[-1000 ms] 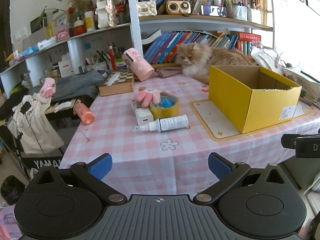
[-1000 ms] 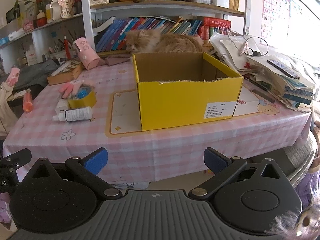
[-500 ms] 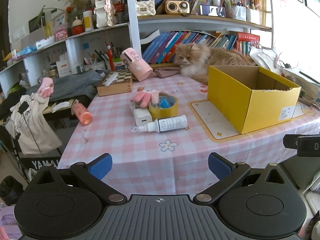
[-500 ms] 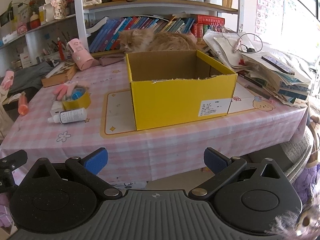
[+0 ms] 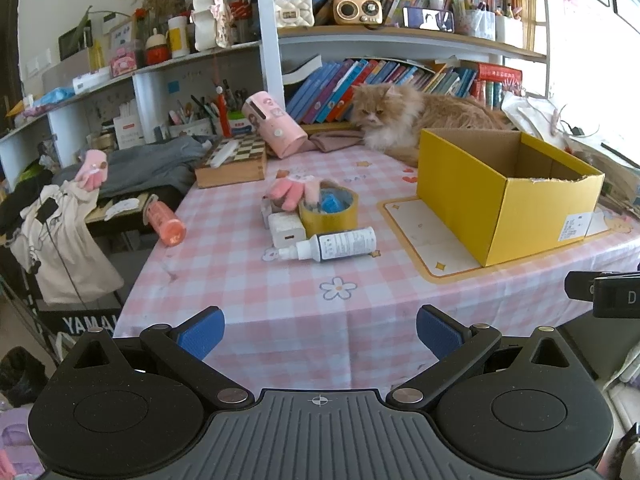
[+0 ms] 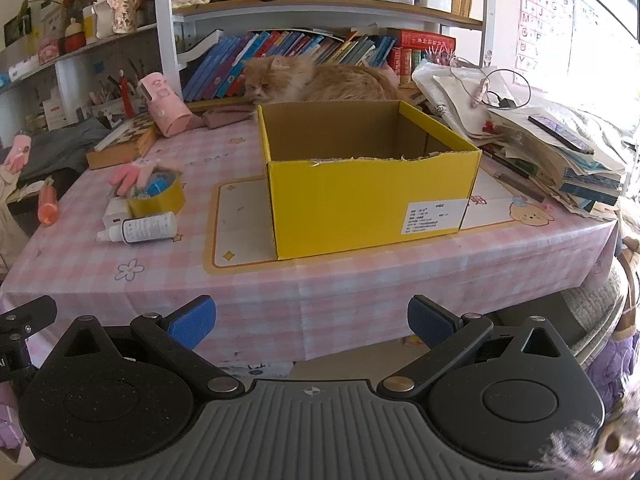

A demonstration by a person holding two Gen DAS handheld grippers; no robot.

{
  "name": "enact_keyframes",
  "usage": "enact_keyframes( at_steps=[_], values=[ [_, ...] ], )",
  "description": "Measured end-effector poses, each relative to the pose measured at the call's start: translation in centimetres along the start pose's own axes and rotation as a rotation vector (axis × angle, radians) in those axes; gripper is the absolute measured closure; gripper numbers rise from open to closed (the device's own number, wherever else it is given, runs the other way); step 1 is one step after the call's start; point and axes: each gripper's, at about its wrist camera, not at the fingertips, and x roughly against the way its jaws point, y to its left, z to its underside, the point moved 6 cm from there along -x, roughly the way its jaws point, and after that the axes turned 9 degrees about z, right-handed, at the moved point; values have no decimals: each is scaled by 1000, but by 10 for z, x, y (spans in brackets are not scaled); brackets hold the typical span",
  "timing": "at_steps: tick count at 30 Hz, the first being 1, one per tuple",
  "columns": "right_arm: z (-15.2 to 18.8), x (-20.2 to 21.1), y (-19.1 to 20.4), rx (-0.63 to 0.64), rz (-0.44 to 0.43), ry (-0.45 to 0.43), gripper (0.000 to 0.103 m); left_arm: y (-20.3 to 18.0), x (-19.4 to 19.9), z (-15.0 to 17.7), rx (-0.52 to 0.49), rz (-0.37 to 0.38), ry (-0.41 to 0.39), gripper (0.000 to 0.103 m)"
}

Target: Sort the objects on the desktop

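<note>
An open yellow cardboard box stands on the pink checked table, and what I see of its inside is bare. Left of it lie a white bottle, a yellow tape roll holding something blue, a pink glove, a white block and an orange bottle near the left edge. My left gripper is open and empty before the table's front edge. My right gripper is open and empty, also short of the table.
A cat lies behind the box. A wooden chess box and a pink cylinder sit at the back. Stacked papers and books crowd the right side. Shelves rise behind.
Both grippers have shifted slightly relative to the table; the right wrist view has drifted so the box sits a little further left. No object on the table has moved.
</note>
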Motion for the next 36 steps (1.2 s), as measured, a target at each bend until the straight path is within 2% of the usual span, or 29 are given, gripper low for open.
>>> enact_keyframes(
  at_steps=[8, 20, 36],
  values=[
    [3, -1, 0, -1, -3, 9, 0, 0, -1, 2, 2, -2, 9, 0],
    [12, -15, 2, 7, -25, 83, 0, -5, -8, 9, 12, 7, 64, 0],
    [8, -21, 3, 2, -20, 78, 0, -6, -10, 2, -14, 5, 57, 0]
  ],
)
